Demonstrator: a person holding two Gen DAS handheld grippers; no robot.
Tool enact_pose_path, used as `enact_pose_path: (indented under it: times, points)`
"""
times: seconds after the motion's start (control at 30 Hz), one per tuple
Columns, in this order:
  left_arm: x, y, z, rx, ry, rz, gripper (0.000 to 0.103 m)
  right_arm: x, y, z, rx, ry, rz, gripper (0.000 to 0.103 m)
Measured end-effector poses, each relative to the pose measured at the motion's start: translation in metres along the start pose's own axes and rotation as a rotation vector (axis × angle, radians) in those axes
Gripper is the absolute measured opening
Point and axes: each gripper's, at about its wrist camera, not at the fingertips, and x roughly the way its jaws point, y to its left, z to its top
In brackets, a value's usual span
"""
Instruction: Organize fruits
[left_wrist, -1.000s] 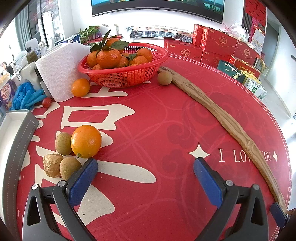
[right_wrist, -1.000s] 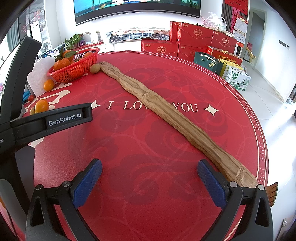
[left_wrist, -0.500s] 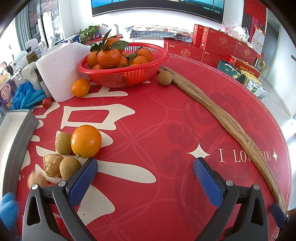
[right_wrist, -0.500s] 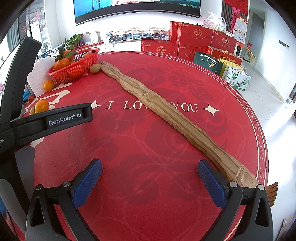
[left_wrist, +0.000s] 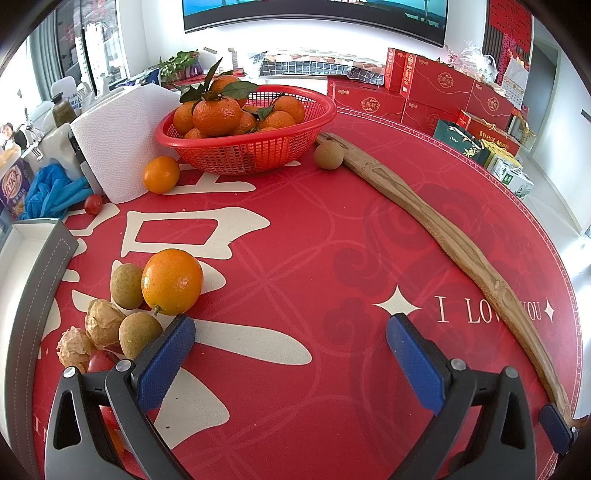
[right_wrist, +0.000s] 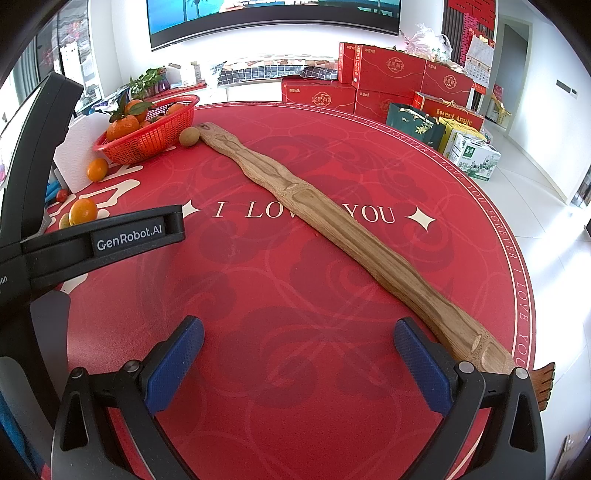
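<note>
A red mesh basket heaped with leafy oranges stands at the back of the round red table. Loose fruit lies in front: a small orange by the paper towel roll, a brown round fruit beside the basket, a cherry tomato, and a near cluster with a big orange, two green-brown fruits, two wrinkled husked fruits and a red tomato. My left gripper stands open just right of that cluster, holding nothing. My right gripper is open over bare cloth.
A long carved wooden stick crosses the table diagonally. A paper towel roll, blue gloves and a white box with a grey rim line the left side. Red gift boxes are stacked beyond the table.
A second husked fruit and a red tomato now lie at the near left of the cluster; half a second ago a blurred blue-gloved hand was there. Both grippers are unmoved.
</note>
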Motion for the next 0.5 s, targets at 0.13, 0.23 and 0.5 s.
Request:
enact_pose_path:
  times: [0.13,0.23,0.5]
  points:
    - [0.000,0.000,0.000,0.000,0.000,0.000,0.103,0.000,0.000,0.000,0.000,0.000,0.000,0.103]
    - [0.000,0.001,0.001,0.002,0.011,0.000,0.103,0.000,0.000,0.000,0.000,-0.001,0.000,0.103]
    - [-0.063,0.024,-0.003,0.063,-0.081,-0.096,0.103,0.000,0.000,-0.001,0.001,0.000,0.000,0.103]
